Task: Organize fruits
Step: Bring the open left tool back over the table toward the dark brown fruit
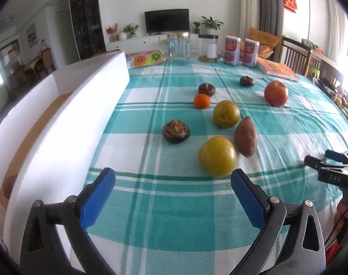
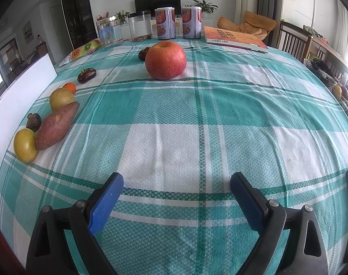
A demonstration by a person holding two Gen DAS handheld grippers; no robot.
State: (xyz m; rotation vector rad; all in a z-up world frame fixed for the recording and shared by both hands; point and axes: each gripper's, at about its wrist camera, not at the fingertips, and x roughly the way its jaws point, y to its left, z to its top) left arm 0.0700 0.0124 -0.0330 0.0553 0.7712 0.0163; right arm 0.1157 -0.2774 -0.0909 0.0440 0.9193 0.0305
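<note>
Fruits lie on a teal checked tablecloth (image 1: 174, 206). My left gripper (image 1: 172, 178) is open and empty, just short of a yellow-green fruit (image 1: 217, 155). Beyond it lie a sweet potato (image 1: 246, 136), a second yellow-green fruit (image 1: 226, 114), a dark fruit (image 1: 176, 131), a small orange (image 1: 201, 101), two more dark fruits (image 1: 206, 89) and a red apple (image 1: 276, 93). My right gripper (image 2: 176, 183) is open and empty, well short of the apple (image 2: 165, 59). The other fruits (image 2: 57, 123) lie at its far left.
A white open box (image 1: 66, 119) stands along the table's left side. Jars (image 1: 178, 45), two cans (image 1: 231, 50), a book (image 1: 278, 68) and a fruit-print packet (image 1: 148, 57) line the far edge. Wooden chairs (image 2: 295, 39) stand at the right.
</note>
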